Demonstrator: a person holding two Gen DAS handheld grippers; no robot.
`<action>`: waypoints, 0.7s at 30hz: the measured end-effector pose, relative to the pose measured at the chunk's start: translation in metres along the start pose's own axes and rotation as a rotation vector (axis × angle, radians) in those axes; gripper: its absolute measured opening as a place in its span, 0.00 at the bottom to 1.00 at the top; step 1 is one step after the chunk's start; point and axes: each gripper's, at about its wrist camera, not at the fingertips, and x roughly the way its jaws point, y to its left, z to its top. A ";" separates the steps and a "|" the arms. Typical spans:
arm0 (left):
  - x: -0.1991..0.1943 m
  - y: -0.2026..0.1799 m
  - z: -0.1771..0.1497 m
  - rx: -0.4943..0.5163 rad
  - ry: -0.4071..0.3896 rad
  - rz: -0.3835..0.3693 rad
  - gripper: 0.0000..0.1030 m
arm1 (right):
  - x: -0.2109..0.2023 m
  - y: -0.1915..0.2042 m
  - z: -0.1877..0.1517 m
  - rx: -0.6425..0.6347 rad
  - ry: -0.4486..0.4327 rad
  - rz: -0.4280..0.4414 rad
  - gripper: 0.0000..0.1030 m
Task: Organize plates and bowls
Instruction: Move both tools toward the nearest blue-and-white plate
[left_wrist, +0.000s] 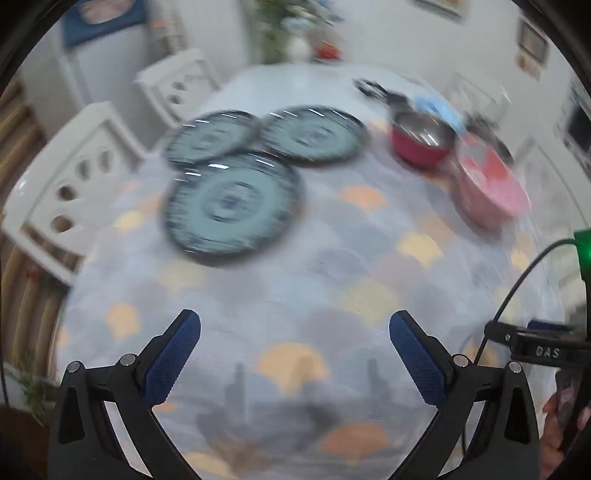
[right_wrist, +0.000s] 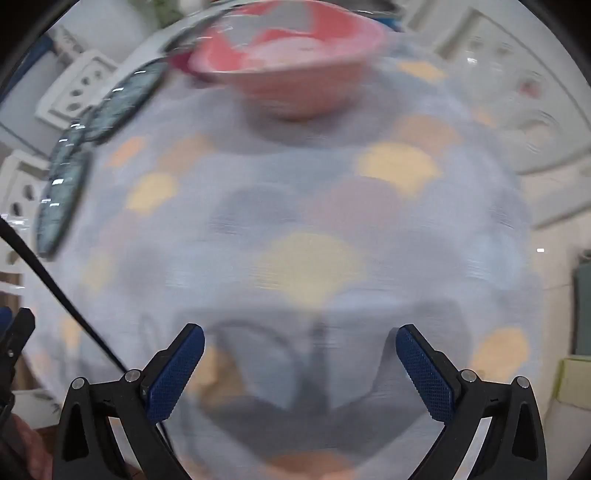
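Observation:
Three blue-green patterned plates lie on the table, overlapping at their edges: a near plate (left_wrist: 234, 205), a far left plate (left_wrist: 212, 136) and a far right plate (left_wrist: 314, 133). A pink bowl (left_wrist: 491, 182) and a red bowl (left_wrist: 421, 138) stand at the right. My left gripper (left_wrist: 295, 356) is open and empty above the tablecloth, short of the plates. My right gripper (right_wrist: 300, 367) is open and empty, with the pink bowl (right_wrist: 291, 55) far ahead and plates (right_wrist: 61, 192) at the left. Both views are motion-blurred.
The table wears a pale cloth (left_wrist: 295, 280) with orange and grey scallops. White chairs (left_wrist: 74, 184) stand along the left side. A black-handled pan (left_wrist: 373, 90) and a blue item lie behind the red bowl. A vase with greenery (left_wrist: 295, 44) stands at the far end.

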 end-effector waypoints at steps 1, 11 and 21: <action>-0.006 0.015 0.007 -0.029 -0.019 0.006 0.99 | -0.008 0.018 0.004 -0.006 -0.018 0.032 1.00; -0.046 0.124 0.066 -0.134 -0.218 0.019 0.99 | -0.120 0.184 0.035 -0.176 -0.463 -0.007 1.00; -0.012 0.167 0.068 -0.108 -0.193 -0.028 0.99 | -0.094 0.259 0.016 -0.181 -0.471 -0.081 1.00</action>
